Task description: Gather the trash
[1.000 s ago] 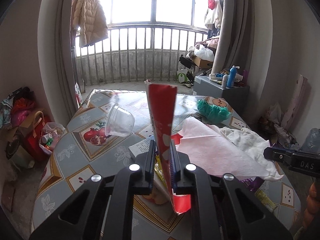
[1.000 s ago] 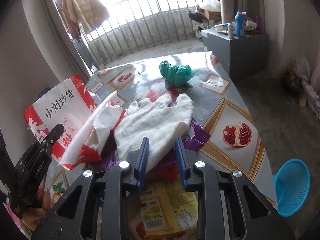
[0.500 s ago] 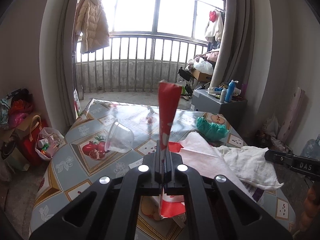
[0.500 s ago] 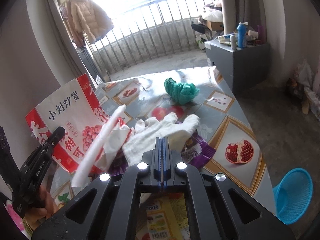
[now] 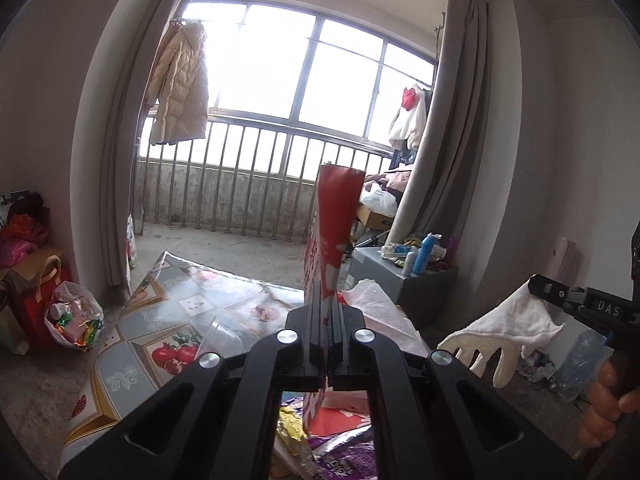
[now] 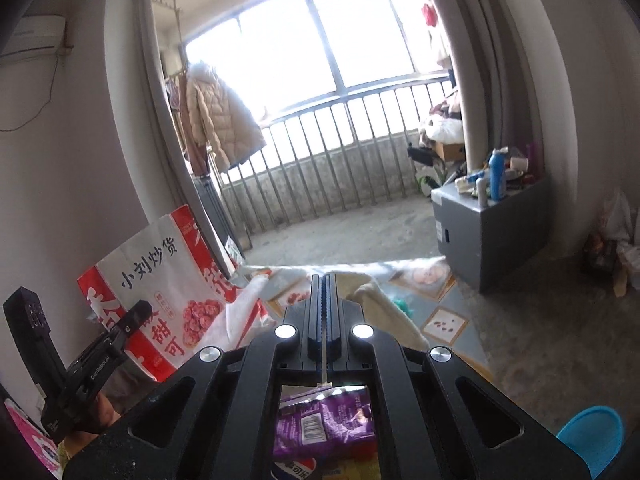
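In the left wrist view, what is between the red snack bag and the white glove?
In the left wrist view, a crumpled white paper towel lies between the red snack bag and the white glove.

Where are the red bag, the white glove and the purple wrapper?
red bag (image 5: 338, 216), left wrist view, upper panel.
white glove (image 5: 516, 324), left wrist view, palm.
purple wrapper (image 6: 324, 424), right wrist view, printed face.

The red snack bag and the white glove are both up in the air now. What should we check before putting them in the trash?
1. Left gripper clamped on red snack bag: ok.
2. Right gripper clamped on white glove: ok.
3. Glove hangs clear of the table: ok.
4. Pink tissue caught on the bag: cannot tell.
5. Trash bin in view: not ok.
6. Purple wrapper collected: not ok.
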Demonstrator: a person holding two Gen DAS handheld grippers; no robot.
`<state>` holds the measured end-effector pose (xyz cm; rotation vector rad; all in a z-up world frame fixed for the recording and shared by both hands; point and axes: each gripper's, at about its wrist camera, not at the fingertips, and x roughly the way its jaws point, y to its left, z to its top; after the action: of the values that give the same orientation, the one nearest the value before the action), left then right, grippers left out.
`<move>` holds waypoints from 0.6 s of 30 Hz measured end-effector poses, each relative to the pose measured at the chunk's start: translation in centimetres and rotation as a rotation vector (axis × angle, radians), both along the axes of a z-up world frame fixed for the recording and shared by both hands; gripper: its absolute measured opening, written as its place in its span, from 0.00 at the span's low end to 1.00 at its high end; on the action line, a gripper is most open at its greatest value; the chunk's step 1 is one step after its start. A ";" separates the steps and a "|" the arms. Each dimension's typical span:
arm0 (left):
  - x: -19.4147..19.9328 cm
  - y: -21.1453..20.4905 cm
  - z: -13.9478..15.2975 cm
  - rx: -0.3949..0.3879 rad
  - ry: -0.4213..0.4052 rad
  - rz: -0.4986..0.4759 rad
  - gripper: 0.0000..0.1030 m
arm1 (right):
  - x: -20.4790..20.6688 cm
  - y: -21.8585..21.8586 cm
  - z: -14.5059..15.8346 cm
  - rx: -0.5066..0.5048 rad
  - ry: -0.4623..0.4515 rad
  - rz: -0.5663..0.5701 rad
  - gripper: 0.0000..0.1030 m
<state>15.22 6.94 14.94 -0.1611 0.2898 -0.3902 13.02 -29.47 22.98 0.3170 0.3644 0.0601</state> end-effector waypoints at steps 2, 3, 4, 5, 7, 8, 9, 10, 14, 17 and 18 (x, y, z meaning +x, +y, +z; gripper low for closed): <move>-0.8 -0.6 0.9 -0.009 -0.004 -0.040 0.00 | -1.7 -1.1 0.7 -0.003 -0.031 -0.030 0.00; -1.2 -1.0 1.3 -0.012 -0.004 -0.058 0.00 | -2.7 -1.8 0.9 -0.004 -0.045 -0.050 0.00; -1.7 -1.7 1.6 -0.009 -0.004 -0.078 0.00 | -3.6 -2.5 1.0 -0.005 -0.054 -0.068 0.00; -2.1 -2.4 1.9 -0.007 -0.003 -0.096 0.00 | -4.4 -3.3 1.0 -0.006 -0.059 -0.087 0.00; -2.9 -4.0 2.3 -0.015 0.015 -0.153 0.00 | -6.3 -4.8 1.1 -0.009 -0.066 -0.131 0.00; -3.1 -5.0 2.4 -0.018 0.029 -0.181 0.00 | -7.3 -5.4 1.0 -0.009 -0.068 -0.151 0.00; -3.4 -6.2 2.4 -0.021 0.049 -0.217 0.00 | -8.2 -6.2 0.9 -0.011 -0.069 -0.173 0.00; -3.6 -7.3 2.4 -0.024 0.066 -0.249 0.00 | -9.2 -6.9 0.7 -0.011 -0.069 -0.196 0.00; -4.2 -11.4 1.6 -0.027 0.130 -0.346 0.00 | -12.2 -9.6 -0.4 -0.004 -0.044 -0.271 0.00; -3.8 -13.7 0.6 -0.006 0.174 -0.376 0.00 | -13.8 -10.8 -1.6 -0.002 -0.008 -0.324 0.00; -3.6 -14.1 0.3 0.011 0.172 -0.374 0.00 | -14.1 -11.2 -2.1 0.006 0.005 -0.334 0.00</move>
<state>11.64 -7.18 15.27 -0.1298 0.4941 -0.7473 -1.11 -40.63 20.90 0.3808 0.3121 -0.2673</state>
